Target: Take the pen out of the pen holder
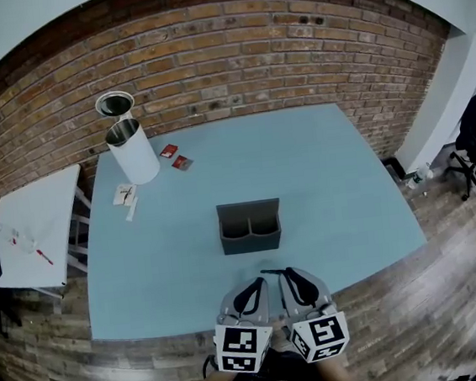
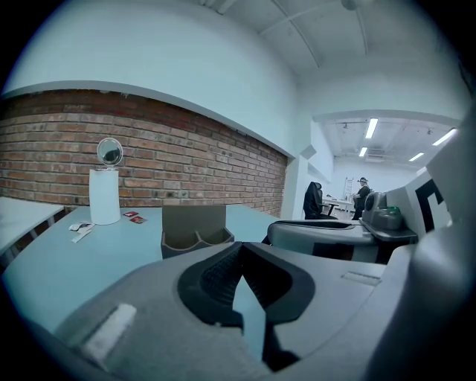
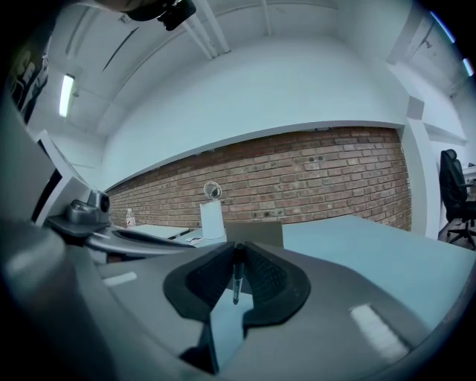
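Pen and pen holder are already apart. The pen (image 3: pixel 236 281) is pinched between the fingers of the right gripper (image 3: pixel 238 251), and in the right gripper view it is seen hanging down from where the fingers meet. The fingers of the left gripper (image 2: pixel 239 249) are pressed together, and nothing is held between them.

Both grippers are held side by side near the front edge of the desk (image 1: pixel 347 182), close to the person. The pen holder (image 1: pixel 249 226) is left standing upright in the middle of the desk, a little way in front of the grippers and not touched by either one. From the head view its two cups look empty, though they are dark inside, so this cannot be told for sure.

So the main job can be called done: the pen is out and is held clear of the holder. Very little seems to be left. Maybe the pen is to be laid down on the bare desk, and that would only need the right fingers to be opened gently over a free spot.
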A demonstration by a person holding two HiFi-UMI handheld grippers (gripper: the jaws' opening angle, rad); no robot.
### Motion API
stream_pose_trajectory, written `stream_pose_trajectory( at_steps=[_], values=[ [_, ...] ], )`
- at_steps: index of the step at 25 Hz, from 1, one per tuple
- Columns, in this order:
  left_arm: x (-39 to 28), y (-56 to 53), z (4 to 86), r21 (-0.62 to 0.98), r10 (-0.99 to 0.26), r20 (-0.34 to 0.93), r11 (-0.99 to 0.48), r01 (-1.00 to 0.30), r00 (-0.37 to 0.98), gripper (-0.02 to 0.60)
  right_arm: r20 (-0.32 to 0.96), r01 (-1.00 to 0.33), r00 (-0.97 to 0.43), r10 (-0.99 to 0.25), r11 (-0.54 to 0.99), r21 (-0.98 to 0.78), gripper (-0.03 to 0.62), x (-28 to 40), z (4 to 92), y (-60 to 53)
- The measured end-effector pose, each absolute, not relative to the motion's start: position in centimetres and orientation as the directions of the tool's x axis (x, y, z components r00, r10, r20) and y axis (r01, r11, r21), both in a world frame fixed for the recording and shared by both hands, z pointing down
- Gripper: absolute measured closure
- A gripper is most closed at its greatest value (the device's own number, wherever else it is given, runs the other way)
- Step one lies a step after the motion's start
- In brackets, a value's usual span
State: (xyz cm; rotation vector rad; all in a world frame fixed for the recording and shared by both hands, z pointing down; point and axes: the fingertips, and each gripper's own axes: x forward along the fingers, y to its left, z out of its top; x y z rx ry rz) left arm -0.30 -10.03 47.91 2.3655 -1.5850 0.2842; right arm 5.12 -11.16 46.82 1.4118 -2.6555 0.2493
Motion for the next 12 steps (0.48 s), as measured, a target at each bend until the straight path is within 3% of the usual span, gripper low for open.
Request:
stream_pose_trajectory(
  at_steps=[12],
  values=[
    [0.28, -9.41, 47.72, 0.105, -0.870, 0.304, -0.375, -0.921, 0.389, 0.577, 0.193, -0.817, -0.574, -0.796, 0.571, -0.079, 0.546, 5.29, 46.96, -10.38]
  ],
)
